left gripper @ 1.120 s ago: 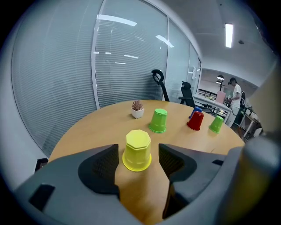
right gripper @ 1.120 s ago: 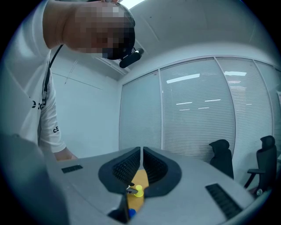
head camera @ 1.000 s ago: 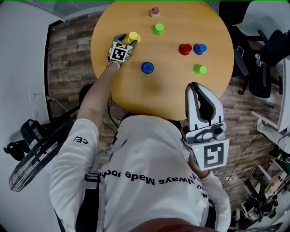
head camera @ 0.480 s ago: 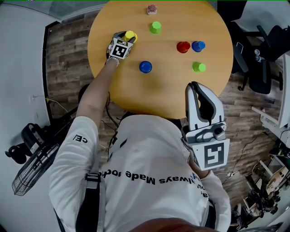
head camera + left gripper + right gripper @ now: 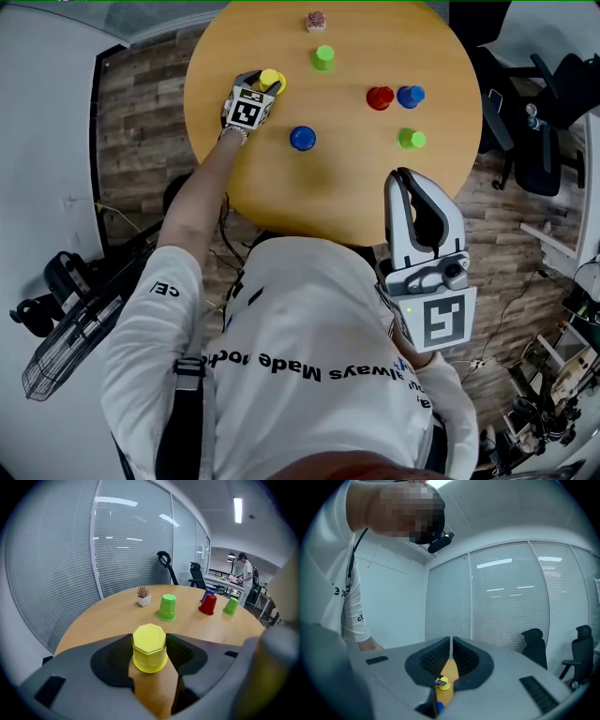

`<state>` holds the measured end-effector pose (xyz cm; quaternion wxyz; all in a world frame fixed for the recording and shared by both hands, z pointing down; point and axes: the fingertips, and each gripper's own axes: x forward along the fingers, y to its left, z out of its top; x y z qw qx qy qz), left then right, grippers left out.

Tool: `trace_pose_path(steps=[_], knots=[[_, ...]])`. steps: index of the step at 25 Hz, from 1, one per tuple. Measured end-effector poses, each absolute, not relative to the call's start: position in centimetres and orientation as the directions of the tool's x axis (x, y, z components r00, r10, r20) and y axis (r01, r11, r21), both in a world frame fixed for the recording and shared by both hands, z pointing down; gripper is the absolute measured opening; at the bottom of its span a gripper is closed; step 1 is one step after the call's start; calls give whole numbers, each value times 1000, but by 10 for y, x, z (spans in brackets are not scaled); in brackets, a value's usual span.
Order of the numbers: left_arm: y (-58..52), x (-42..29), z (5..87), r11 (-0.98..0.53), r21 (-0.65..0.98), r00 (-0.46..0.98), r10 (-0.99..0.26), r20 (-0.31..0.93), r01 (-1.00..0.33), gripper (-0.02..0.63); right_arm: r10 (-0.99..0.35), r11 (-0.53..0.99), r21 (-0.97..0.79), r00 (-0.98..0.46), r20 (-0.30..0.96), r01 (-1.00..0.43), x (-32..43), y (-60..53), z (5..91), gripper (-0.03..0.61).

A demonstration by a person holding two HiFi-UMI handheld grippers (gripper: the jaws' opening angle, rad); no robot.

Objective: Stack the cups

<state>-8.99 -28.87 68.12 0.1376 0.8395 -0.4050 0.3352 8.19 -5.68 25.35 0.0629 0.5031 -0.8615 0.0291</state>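
Observation:
An upside-down yellow cup [image 5: 270, 77] stands on the round wooden table [image 5: 337, 192] at its left edge. My left gripper [image 5: 265, 82] reaches around it. In the left gripper view the yellow cup [image 5: 149, 648] sits between the two pads, and my left gripper [image 5: 149, 652] has just been closing in on it. The pads are at its sides and I see no squeeze. The other cups stand apart, also upside down: blue [image 5: 303, 139], green [image 5: 323, 57], red [image 5: 380, 97], blue [image 5: 412, 97] and green [image 5: 411, 140]. My right gripper [image 5: 406, 180] hangs shut and empty near my body.
A small potted plant [image 5: 317, 21] stands at the table's far edge. Office chairs [image 5: 544, 141] are on the right, and a fan [image 5: 66, 328] lies on the floor at the left. Glass walls with blinds are behind the table.
The left jaws have drawn in slightly around the yellow cup. The cup still stands in the same spot. The right gripper has not moved.

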Motion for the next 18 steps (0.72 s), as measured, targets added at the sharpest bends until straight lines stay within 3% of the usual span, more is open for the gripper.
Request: trace_pose_path(steps=[18], knots=[[-196,-105,689,-610,2,446,-578,684,-793,241,-862,502,33,-497,100,-864,79,-29,240,43]])
